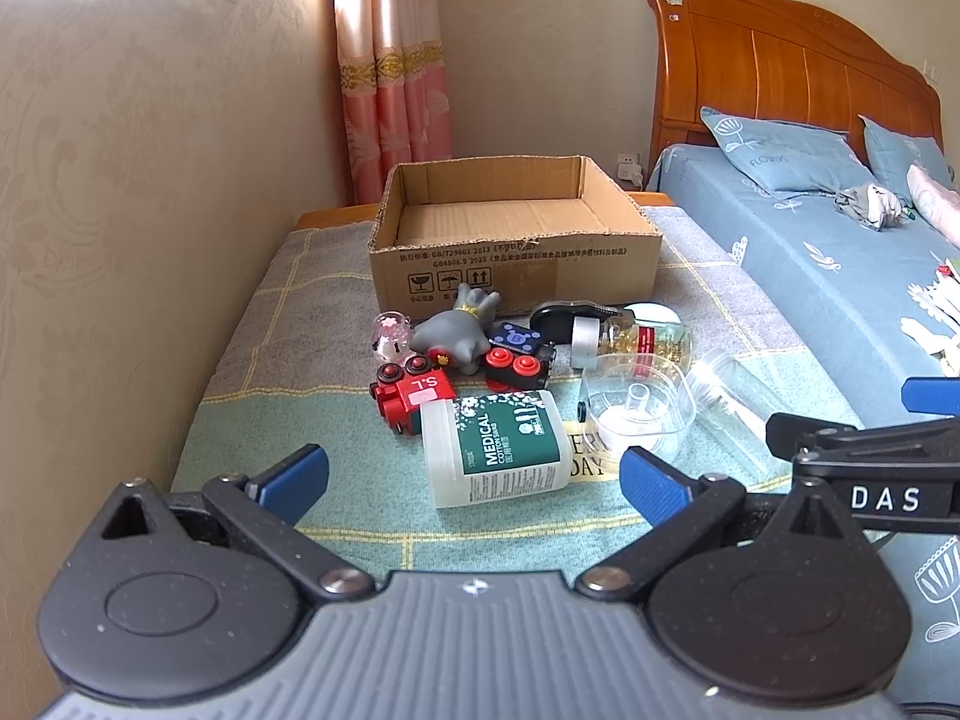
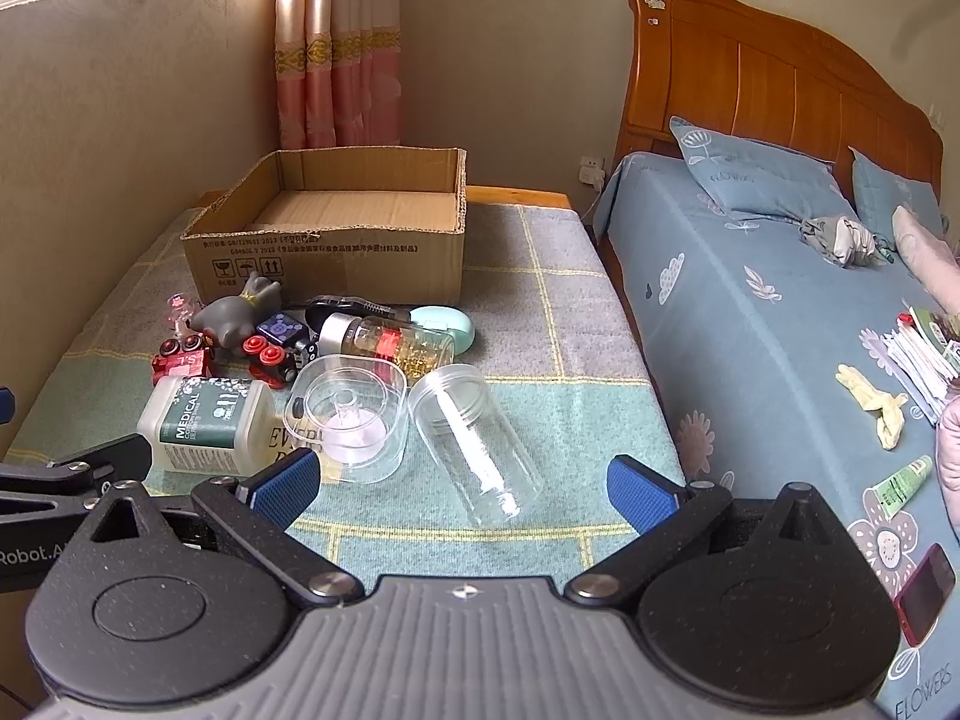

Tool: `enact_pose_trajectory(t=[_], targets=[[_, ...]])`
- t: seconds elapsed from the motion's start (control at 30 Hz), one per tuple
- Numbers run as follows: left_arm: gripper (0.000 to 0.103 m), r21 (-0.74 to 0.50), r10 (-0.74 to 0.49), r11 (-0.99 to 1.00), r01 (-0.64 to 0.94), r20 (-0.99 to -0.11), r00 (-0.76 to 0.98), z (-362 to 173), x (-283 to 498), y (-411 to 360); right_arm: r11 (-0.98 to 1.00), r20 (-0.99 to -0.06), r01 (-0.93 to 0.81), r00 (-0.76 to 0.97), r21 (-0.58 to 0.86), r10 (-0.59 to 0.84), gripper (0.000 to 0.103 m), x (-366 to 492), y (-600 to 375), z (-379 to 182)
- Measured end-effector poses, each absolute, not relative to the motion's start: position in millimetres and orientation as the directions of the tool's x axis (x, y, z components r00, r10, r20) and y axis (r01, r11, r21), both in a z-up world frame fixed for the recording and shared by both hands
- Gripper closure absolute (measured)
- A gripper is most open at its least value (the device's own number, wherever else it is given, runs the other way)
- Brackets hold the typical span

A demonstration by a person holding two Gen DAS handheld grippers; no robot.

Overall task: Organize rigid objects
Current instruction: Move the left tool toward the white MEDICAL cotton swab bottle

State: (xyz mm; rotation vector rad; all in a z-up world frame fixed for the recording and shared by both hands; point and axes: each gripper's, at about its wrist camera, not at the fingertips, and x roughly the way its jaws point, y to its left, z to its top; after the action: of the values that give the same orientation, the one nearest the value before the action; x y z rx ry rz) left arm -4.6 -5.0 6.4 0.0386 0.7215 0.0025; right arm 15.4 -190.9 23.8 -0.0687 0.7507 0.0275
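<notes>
no object has been put away yet: the cardboard box is seen bare inside, and the rigid objects lie heaped just in front of its near wall. nearest that wall lies the grey toy; farther from the box lie the cotton swab container and a clear jar on its side. the left gripper and right gripper are held spread wide, grasping nothing. a first pick appears due; the fingers must be lowered astride one item.
</notes>
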Motion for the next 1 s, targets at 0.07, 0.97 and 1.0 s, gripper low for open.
enact_pose_trajectory(t=[0.07,0.97,1.0], targets=[[0.001,0.036,0.014,0.999,0.013,-0.661,0.75,7.1,-4.9,-6.3,0.997,-0.682,-0.052,0.731,-0.054,0.001,0.0,16.3,-191.2,23.9],[0.001,0.014,-0.067,0.994,0.108,-0.702,0.709,-28.3,37.6,6.8,0.968,-0.677,-0.244,0.704,0.054,0.215,0.0,52.4,-238.2,-35.0],[0.001,0.012,-0.069,0.994,0.109,-0.708,0.703,-30.5,41.0,6.7,0.967,-0.685,-0.247,0.693,0.068,0.226,0.0,55.6,-239.4,-38.8]])
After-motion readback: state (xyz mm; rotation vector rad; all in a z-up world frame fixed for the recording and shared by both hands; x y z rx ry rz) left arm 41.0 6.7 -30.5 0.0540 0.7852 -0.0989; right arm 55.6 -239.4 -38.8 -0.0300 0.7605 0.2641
